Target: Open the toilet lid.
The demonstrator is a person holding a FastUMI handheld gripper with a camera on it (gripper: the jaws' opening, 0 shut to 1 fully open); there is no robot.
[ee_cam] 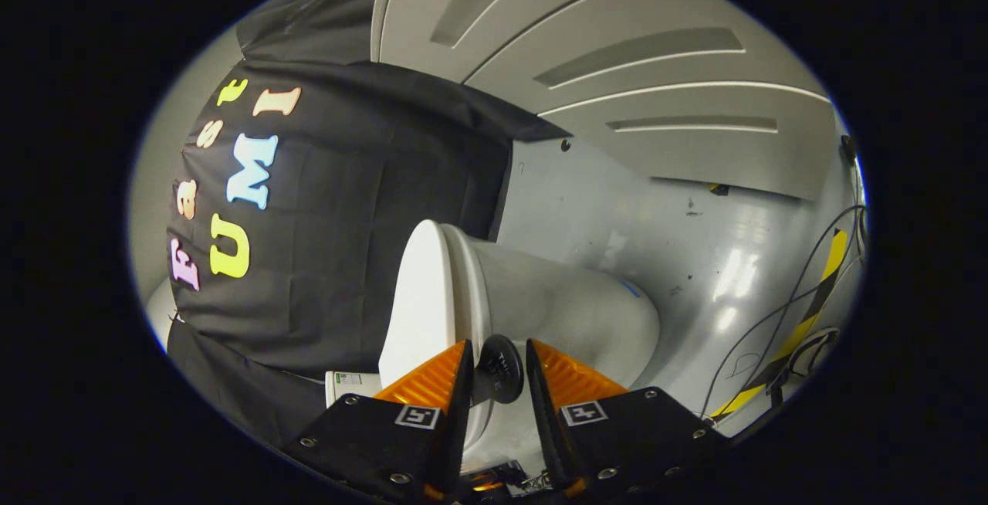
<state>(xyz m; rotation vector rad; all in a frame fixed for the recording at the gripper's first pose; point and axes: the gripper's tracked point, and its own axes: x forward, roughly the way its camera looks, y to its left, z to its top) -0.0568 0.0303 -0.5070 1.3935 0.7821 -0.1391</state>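
The view is rolled on its side. A white toilet stands against the black cloth wall, its lid (421,296) lying flat on the seat and bowl (571,312). A round black knob (499,370) sticks out from the lid's front edge. My gripper (498,346) holds that knob between its two fingers (432,377), which press on it from both sides. The knob's stem and the rim right behind it are partly hidden by the fingers.
The glossy grey floor (695,258) spreads beyond the bowl, with black cables (779,312) and a yellow-and-black tape strip (810,312) on it. A small white labelled box (349,383) sits beside the toilet base near the cloth. Grey wall panels (617,49) rise further off.
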